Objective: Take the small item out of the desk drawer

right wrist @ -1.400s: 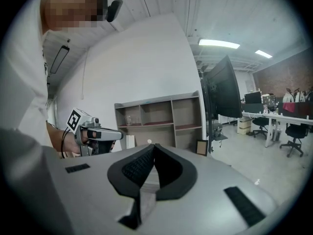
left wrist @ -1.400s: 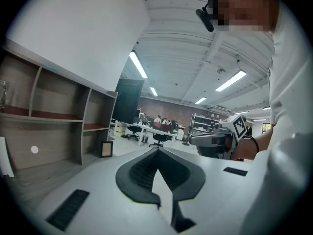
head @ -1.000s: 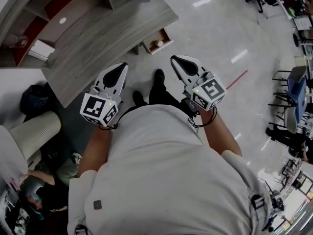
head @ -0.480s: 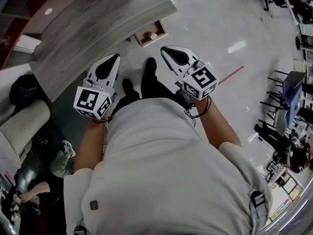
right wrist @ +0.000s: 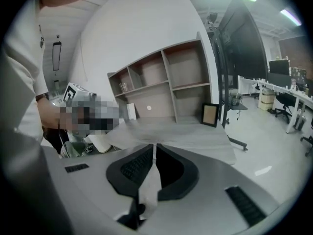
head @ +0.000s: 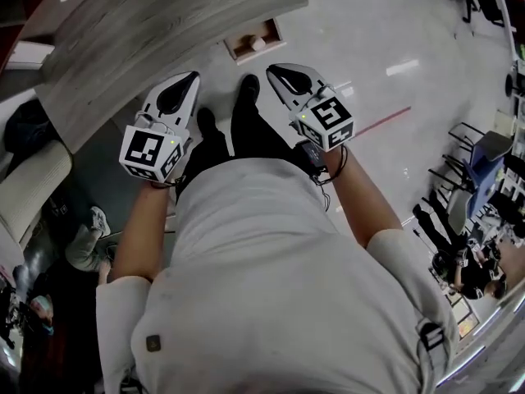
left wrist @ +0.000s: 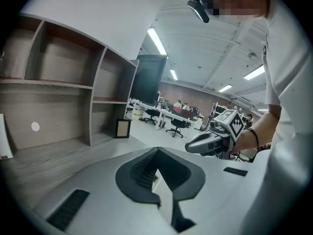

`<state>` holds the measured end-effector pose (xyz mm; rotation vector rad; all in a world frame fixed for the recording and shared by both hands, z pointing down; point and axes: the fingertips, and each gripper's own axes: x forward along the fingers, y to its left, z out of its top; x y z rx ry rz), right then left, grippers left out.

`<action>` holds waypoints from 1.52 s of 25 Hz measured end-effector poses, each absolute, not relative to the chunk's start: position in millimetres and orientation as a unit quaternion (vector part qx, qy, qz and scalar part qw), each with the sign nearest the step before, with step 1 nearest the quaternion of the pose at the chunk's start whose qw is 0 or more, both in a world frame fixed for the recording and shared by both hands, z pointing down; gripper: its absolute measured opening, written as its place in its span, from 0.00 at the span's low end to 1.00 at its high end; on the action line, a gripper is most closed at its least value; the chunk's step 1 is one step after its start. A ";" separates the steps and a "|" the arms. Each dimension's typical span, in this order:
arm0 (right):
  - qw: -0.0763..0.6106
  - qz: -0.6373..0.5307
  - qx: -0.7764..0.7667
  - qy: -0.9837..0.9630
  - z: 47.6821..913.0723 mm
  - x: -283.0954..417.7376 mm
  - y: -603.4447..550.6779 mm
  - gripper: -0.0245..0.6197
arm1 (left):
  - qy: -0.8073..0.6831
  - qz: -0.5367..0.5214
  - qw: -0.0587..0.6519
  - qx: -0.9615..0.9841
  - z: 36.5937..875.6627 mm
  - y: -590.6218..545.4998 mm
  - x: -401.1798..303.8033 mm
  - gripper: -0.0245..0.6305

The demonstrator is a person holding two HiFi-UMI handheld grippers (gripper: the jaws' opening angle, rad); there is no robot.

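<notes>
Floor: pale, glossy office floor (head: 394,48) under a standing person; grey wood-grain desk (head: 164,31) spanning 10 to 12 o'clock of the head view.
Drawer: drawer (head: 236,53) pulled out from the desk edge at 12 o'clock, just beyond the shoes (head: 246,89); standing open, so contents lie exposed from above.
Small item: small item (head: 259,44), pale and round, resting inside the drawer toward its 3 o'clock end; untouched, well apart from both grippers.
Left gripper: left gripper (head: 190,79) at 11 o'clock of the torso; jaws pressed together, nothing between them; aimed forward over the desk edge.
Right gripper: right gripper (head: 277,71) at 1 o'clock of the torso; jaws closed and empty; tip nearer the drawer, so probably the picking tool.
Stance: both tools held ahead of the body, side by side; judged an approach posture, grasp not yet made.
Next requirement: jaws to be opened before descent into the drawer.
Risk: round item likely to roll if nudged off-centre.
</notes>
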<state>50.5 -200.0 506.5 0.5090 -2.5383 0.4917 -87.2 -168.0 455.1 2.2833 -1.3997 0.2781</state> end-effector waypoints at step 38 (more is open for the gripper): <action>0.468 0.268 0.211 -0.815 847.4 49.1 -271.4 0.43 | -0.499 0.163 0.329 0.785 685.2 -220.8 -59.4 0.06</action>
